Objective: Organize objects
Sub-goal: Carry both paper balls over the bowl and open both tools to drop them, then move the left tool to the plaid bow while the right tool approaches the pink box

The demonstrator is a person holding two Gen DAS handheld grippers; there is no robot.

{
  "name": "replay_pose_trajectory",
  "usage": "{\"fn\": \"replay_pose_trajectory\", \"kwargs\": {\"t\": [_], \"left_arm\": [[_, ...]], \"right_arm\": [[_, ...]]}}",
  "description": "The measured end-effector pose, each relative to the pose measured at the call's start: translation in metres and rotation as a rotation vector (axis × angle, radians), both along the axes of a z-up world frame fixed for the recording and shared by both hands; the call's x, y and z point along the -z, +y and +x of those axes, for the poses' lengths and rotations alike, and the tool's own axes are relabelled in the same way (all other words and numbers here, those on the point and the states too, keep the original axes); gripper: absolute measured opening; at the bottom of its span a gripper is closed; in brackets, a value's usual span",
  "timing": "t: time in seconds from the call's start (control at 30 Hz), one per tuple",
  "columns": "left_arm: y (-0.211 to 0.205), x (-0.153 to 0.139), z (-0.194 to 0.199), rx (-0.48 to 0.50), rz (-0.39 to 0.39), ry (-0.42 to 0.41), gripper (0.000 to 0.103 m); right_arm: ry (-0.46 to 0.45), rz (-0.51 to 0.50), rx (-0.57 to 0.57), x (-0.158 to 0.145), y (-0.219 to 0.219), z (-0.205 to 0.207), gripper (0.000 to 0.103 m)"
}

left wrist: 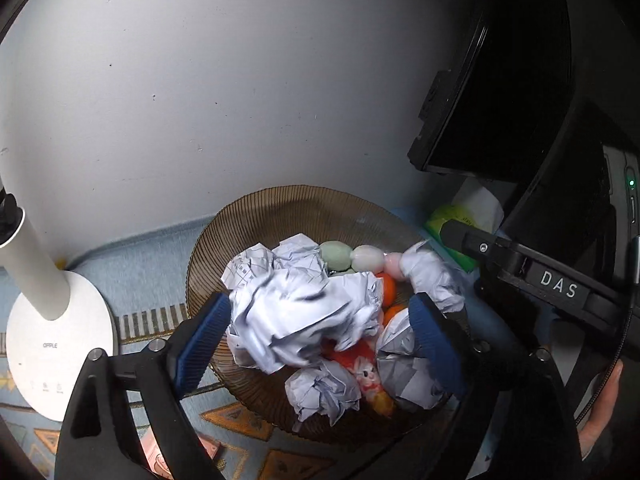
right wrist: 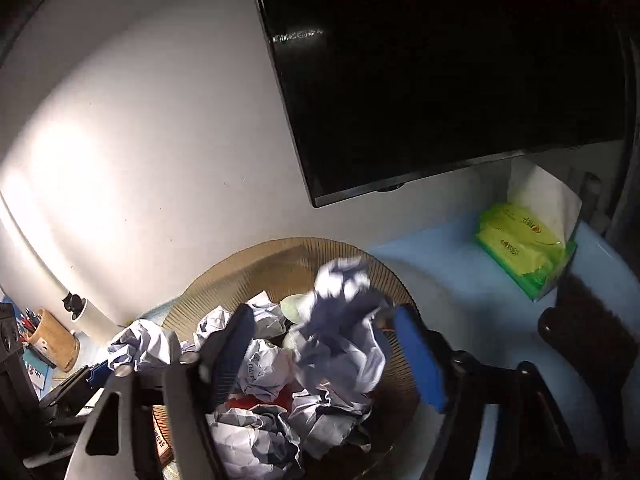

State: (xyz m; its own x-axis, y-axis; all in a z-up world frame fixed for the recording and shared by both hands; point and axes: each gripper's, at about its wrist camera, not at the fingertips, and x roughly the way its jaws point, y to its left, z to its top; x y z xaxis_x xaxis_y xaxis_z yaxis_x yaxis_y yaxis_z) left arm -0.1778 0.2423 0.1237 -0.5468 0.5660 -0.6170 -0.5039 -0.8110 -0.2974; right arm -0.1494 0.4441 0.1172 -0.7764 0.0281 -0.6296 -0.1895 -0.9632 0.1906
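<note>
A brown ribbed glass bowl (left wrist: 280, 208) holds several crumpled paper balls, pastel eggs (left wrist: 336, 256), orange fruit (left wrist: 387, 286) and a red snack packet (left wrist: 360, 364). My left gripper (left wrist: 316, 340) is open above the bowl, its blue pads either side of a large blurred paper wad (left wrist: 300, 312). My right gripper (right wrist: 328, 356) is open over the same bowl (right wrist: 280, 256), with a blurred paper wad (right wrist: 344, 320) between its fingers, not clamped. The right gripper's body shows in the left wrist view (left wrist: 560, 288).
A white lamp base (left wrist: 52, 344) stands left of the bowl on a patterned blue cloth (left wrist: 140, 252). A black monitor (right wrist: 440, 80) hangs behind. A green tissue pack (right wrist: 524, 244) sits at the right. A wooden pen holder (right wrist: 52, 340) stands far left.
</note>
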Motion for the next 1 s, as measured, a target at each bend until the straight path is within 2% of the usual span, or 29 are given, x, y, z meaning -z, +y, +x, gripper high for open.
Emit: {"fn": "replay_pose_trajectory", "kwargs": {"t": [0.13, 0.33, 0.43, 0.53, 0.6, 0.67, 0.77, 0.83, 1.0], "left_arm": [[-0.011, -0.002, 0.014, -0.010, 0.010, 0.013, 0.091], [-0.043, -0.018, 0.053, -0.057, 0.035, 0.041, 0.091], [-0.059, -0.030, 0.087, -0.122, 0.001, 0.088, 0.091], [-0.080, -0.034, 0.128, -0.210, -0.029, 0.139, 0.092], [-0.088, -0.027, 0.151, -0.264, -0.078, 0.153, 0.093], [-0.093, -0.015, 0.168, -0.292, -0.128, 0.147, 0.093], [-0.101, 0.008, 0.186, -0.300, -0.182, 0.117, 0.093], [-0.109, 0.022, 0.194, -0.307, -0.191, 0.088, 0.093], [-0.129, 0.045, 0.211, -0.351, -0.208, 0.075, 0.093]], "right_arm": [[0.039, 0.008, -0.008, -0.004, 0.002, 0.020, 0.075], [0.059, -0.049, -0.027, -0.009, 0.009, 0.063, 0.075], [0.073, -0.068, -0.062, -0.011, 0.001, 0.090, 0.075], [0.063, -0.095, -0.112, 0.001, -0.015, 0.120, 0.075], [0.035, -0.146, -0.170, 0.018, -0.027, 0.138, 0.075], [0.006, -0.152, -0.213, 0.036, -0.044, 0.155, 0.075], [-0.032, -0.100, -0.255, 0.062, -0.075, 0.176, 0.075], [-0.065, -0.087, -0.300, 0.075, -0.093, 0.182, 0.075], [-0.074, 0.015, -0.348, 0.090, -0.131, 0.196, 0.075]]}}
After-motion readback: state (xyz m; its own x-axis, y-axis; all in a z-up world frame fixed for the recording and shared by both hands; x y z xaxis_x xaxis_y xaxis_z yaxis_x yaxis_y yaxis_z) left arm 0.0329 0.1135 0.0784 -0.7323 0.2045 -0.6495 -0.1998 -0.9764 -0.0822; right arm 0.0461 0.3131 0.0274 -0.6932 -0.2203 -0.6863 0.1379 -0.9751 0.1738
